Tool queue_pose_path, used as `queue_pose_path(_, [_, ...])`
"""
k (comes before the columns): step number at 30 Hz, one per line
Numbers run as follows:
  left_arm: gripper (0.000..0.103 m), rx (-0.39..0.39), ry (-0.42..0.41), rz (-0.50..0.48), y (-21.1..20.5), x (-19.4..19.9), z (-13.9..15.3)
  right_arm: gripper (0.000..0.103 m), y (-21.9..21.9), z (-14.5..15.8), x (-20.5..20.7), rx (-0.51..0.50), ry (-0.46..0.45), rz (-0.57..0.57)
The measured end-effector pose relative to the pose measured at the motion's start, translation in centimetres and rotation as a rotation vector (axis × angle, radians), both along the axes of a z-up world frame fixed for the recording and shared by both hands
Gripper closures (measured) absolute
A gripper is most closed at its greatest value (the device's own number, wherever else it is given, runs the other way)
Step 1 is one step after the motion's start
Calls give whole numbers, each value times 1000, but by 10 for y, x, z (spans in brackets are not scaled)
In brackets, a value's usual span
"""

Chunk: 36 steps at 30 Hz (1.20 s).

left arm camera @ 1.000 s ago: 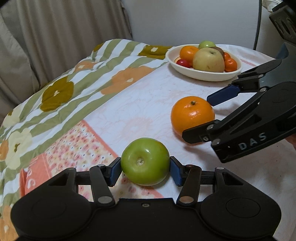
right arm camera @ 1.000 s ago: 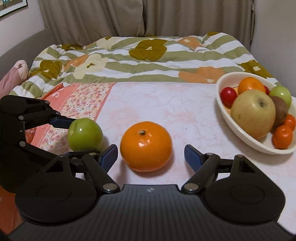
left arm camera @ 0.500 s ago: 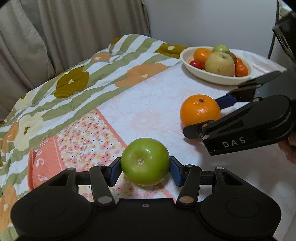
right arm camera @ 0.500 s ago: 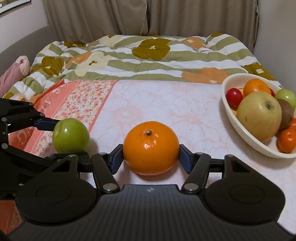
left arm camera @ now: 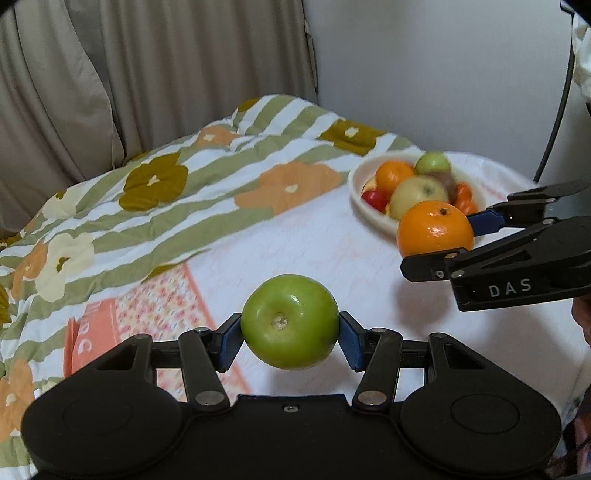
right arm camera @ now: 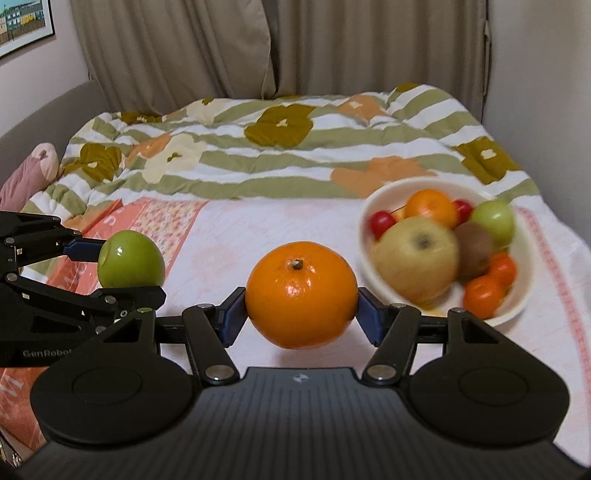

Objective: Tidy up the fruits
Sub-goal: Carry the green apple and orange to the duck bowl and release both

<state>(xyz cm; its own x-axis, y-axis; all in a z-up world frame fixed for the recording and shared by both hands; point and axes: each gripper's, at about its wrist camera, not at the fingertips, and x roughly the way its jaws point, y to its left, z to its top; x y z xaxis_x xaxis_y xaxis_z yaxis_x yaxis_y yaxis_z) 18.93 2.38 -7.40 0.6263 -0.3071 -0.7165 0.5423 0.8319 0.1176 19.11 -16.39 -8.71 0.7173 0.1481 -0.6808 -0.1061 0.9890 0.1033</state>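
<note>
Ahead of me lay a bed under a quilt striped green and white, with brown, orange and cream flowers. Nearer me a pale sheet with a faint pink pattern covered it, and an orange-pink patterned cloth lay to my left. Beige curtains hung behind the bed. The wall to my right was plain white. A framed picture hung high on my left, above a grey headboard and a pink pillow.
</note>
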Motion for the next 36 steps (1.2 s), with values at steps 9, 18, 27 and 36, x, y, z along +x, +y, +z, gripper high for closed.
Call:
queue_pose_path(9, [44, -36, -33, 6, -65, 11, 30, 26, -79, 32, 7, -22, -25, -21])
queue_pose_path(18, [44, -52, -15, 10, -132, 50, 27, 26, -152, 36, 46, -39, -31, -4])
queue_pose_path(27, [44, -54, 22, 64, -171, 111, 5, 26, -188, 19, 103, -36, -26, 49])
queue_pose_path(36, [44, -11, 62, 94, -182, 139, -16, 26, -199, 2, 133, -8, -16, 83])
